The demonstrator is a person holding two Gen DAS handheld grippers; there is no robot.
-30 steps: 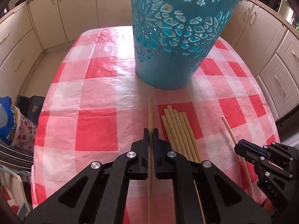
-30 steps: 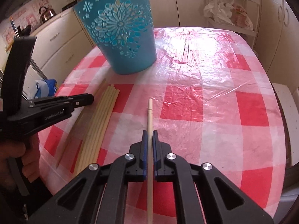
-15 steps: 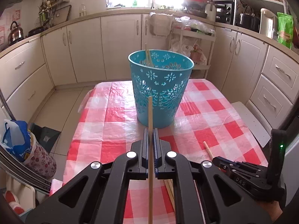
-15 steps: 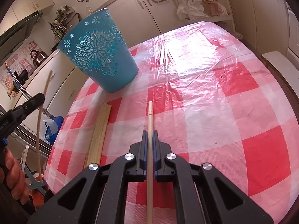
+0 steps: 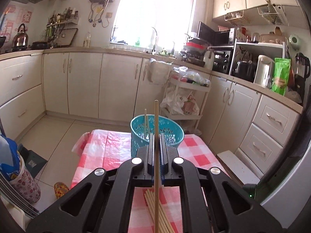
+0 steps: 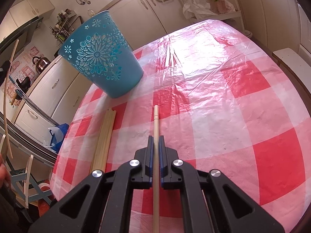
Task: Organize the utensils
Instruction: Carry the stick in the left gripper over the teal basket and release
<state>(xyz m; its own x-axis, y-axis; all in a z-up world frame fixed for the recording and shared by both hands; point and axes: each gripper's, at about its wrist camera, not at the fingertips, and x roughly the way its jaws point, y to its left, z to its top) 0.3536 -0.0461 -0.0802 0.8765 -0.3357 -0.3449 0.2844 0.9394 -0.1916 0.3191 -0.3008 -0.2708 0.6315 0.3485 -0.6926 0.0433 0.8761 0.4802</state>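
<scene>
My left gripper is shut on a wooden chopstick and holds it high above the table, its tip over the blue cut-out basket. One chopstick stands in the basket. My right gripper is shut on another chopstick, low over the red-and-white checked tablecloth. A bundle of several chopsticks lies on the cloth left of it, also seen under the left gripper. The basket stands at the table's far left. The left-held chopstick shows at the left edge.
Kitchen cabinets ring the table. A white trolley with bags stands behind the basket. A blue bag and a floral bag sit on the floor to the left. The table's rim curves at right.
My left gripper has risen well above the table with its chopstick and now looks down on the basket from farther back. My right gripper has lifted and tilted slightly, still holding its chopstick.
</scene>
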